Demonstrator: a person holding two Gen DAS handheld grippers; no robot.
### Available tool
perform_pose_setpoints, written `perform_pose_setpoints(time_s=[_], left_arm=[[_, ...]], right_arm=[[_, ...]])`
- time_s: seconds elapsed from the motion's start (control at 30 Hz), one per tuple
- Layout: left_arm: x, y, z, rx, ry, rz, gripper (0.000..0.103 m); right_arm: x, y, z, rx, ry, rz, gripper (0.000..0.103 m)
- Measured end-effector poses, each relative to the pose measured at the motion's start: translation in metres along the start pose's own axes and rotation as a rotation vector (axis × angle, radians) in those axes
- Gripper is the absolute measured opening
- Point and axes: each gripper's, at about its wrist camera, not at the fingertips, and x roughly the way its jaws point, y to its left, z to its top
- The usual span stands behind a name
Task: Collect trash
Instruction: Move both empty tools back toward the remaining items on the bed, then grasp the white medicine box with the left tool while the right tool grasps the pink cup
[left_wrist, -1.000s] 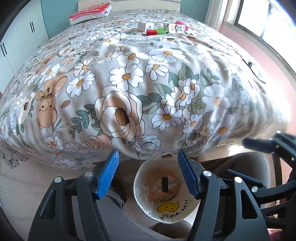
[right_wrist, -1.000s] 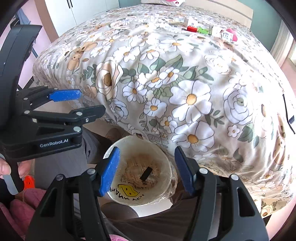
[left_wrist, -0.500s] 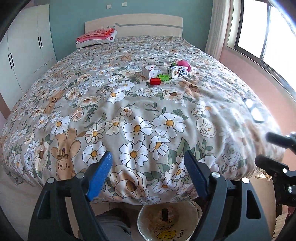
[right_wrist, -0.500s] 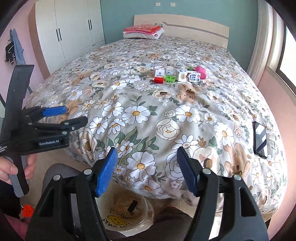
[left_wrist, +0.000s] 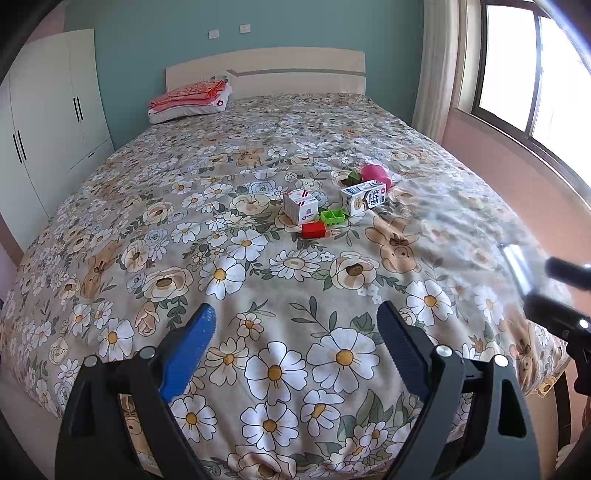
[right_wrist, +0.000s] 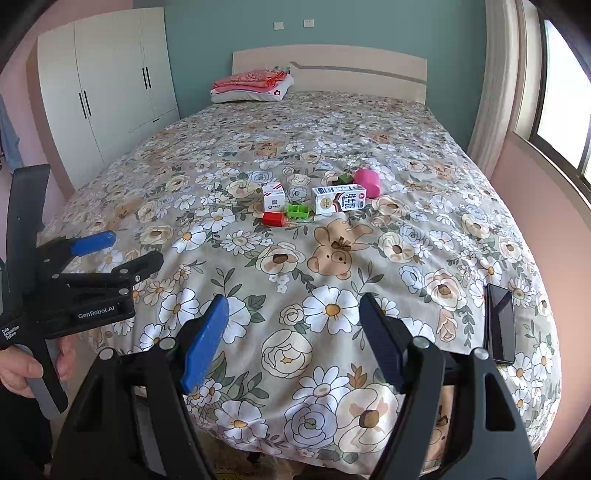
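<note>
A cluster of small items lies mid-bed: a white milk carton (left_wrist: 364, 197) (right_wrist: 339, 199), a small white box (left_wrist: 301, 206) (right_wrist: 273, 196), a green tray-like piece (left_wrist: 333, 216) (right_wrist: 298, 212), a red block (left_wrist: 314, 230) (right_wrist: 272, 219) and a pink cup (left_wrist: 376, 175) (right_wrist: 366, 181). My left gripper (left_wrist: 297, 323) is open and empty over the near edge of the bed, well short of them; it also shows at the left of the right wrist view (right_wrist: 125, 247). My right gripper (right_wrist: 293, 314) is open and empty over the near edge too.
The bed (left_wrist: 258, 155) has a floral cover. A black phone (right_wrist: 500, 323) lies near its right front corner. A folded red blanket on a pillow (left_wrist: 192, 99) sits at the headboard. White wardrobes (right_wrist: 107, 85) stand left, a window (left_wrist: 535, 70) right.
Both grippers have risen and tilted up from the lined bin on the floor to face across the bed. The bin has dropped out of view. Both stay open and empty.
</note>
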Motion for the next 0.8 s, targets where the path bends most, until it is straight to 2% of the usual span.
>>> perform_pose_setpoints(time_s=[0.2, 0.37, 0.8], left_arm=[[0.036, 0.006, 0.044, -0.054, 0.016, -0.014, 0.091], [0.073, 0.006, 0.076, -0.073, 0.033, 0.002, 0.091], [0.203, 0.017, 0.132, -0.251, 0.177, -0.025, 0.091]], right_arm=[[0.029, -0.022, 0.052, 0.019, -0.029, -0.052, 0.073], [0.059, -0.046, 0.093, 0.031, -0.038, -0.079, 0.073], [0.196, -0.118, 0.178, 0.077, 0.064, -0.123, 0.073]])
